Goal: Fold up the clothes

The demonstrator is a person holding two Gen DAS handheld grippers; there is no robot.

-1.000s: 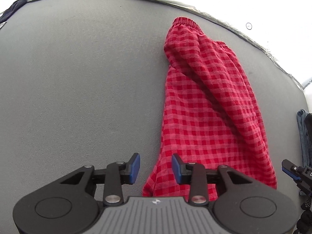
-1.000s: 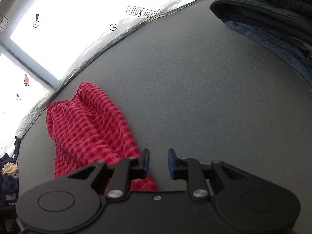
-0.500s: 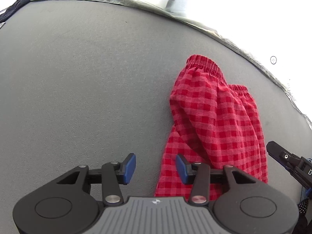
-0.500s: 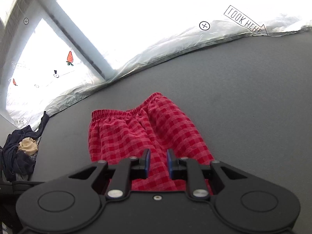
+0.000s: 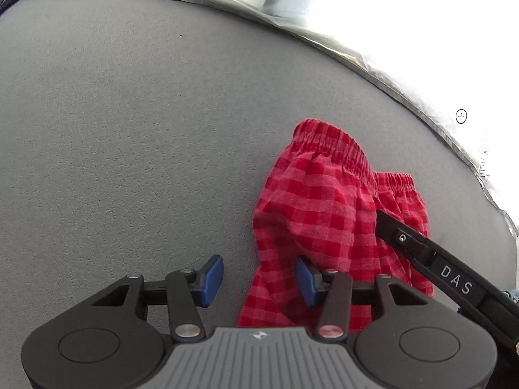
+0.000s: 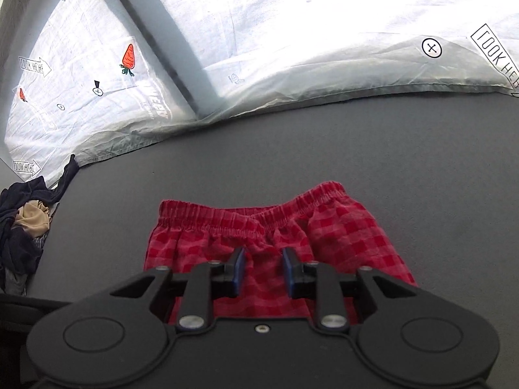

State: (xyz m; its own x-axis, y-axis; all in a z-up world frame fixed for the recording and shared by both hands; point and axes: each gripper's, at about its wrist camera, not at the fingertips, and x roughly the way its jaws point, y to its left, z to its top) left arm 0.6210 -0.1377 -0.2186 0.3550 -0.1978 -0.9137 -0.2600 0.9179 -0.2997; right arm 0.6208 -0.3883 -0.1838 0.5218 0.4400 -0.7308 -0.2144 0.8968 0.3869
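Observation:
Red checked shorts (image 5: 324,223) lie folded on the grey table (image 5: 129,162), elastic waistband at the far end. My left gripper (image 5: 259,278) is open over the shorts' near left edge, its right pad above the cloth. My right gripper (image 6: 263,270) is open and empty just above the middle of the shorts (image 6: 340,236), behind the waistband. A finger of the right gripper (image 5: 431,259) shows in the left wrist view, crossing the shorts' right side.
A pile of dark and tan clothes (image 6: 22,223) sits at the table's left edge. A white sheet with printed marks (image 6: 292,48) hangs behind the table's far edge. Bare grey table (image 6: 421,162) lies around the shorts.
Both grippers have moved forward toward the waistband end. The right gripper swung over the shorts and its jaws opened wider. The shorts now look shorter, folded over.

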